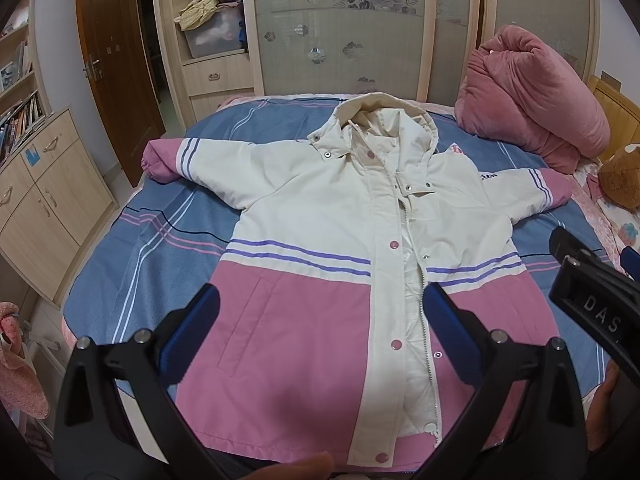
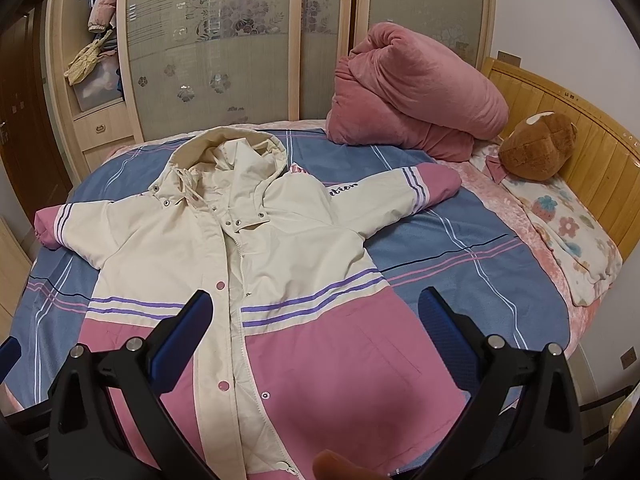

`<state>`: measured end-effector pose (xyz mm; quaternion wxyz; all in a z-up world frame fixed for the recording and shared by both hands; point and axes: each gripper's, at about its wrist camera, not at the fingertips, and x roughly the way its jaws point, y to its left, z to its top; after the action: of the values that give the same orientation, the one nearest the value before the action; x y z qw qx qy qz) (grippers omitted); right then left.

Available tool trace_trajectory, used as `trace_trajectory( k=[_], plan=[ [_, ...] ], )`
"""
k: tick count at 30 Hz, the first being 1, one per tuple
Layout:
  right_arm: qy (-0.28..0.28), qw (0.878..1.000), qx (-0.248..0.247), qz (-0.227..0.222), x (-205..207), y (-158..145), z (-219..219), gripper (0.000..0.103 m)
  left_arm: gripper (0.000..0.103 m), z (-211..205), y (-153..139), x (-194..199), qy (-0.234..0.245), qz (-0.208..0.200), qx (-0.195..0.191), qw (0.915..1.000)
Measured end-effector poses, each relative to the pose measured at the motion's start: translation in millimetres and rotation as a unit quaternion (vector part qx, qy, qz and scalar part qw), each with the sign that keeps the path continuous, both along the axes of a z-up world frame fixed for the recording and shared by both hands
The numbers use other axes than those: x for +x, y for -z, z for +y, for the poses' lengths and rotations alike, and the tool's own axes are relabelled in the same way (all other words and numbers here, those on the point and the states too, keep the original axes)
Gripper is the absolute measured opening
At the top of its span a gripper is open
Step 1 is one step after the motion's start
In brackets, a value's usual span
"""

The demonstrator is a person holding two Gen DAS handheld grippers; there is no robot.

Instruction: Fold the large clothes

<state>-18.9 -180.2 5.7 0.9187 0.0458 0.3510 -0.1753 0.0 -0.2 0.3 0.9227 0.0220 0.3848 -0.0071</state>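
A cream and pink hooded jacket point(image 1: 320, 240) lies face up and spread flat on the bed, sleeves out to both sides, hood at the far end, front placket partly unsnapped. It also shows in the right wrist view point(image 2: 288, 280). My left gripper point(image 1: 320, 304) is open and empty, hovering over the jacket's lower left panel near the hem. My right gripper point(image 2: 316, 312) is open and empty, hovering over the lower right pink panel. The right gripper's body shows at the right edge of the left wrist view point(image 1: 592, 300).
The bed has a blue striped sheet point(image 1: 160, 240). A rolled pink quilt point(image 2: 416, 92) and a brown plush toy point(image 2: 540, 144) lie near the wooden headboard point(image 2: 580, 128), with a floral pillow point(image 2: 568, 232). A wardrobe point(image 1: 340, 28) stands behind; drawers point(image 1: 44, 192) stand on the left.
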Motion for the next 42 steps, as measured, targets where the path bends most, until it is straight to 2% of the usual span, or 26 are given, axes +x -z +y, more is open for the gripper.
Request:
trace_trajectory(
  k=[27,42],
  plan=[
    [0.0,1.0,0.002,0.003,2.0,3.5,-2.0,0.102,0.101,0.0,0.3,0.2,0.0,0.001,0.0,1.0],
    [-0.001,1.0,0.004,0.006,1.5,15.2,-4.0,0.102,0.101,-5.2,-1.5,-2.0,-0.001,0.004,0.0,1.0]
  ],
)
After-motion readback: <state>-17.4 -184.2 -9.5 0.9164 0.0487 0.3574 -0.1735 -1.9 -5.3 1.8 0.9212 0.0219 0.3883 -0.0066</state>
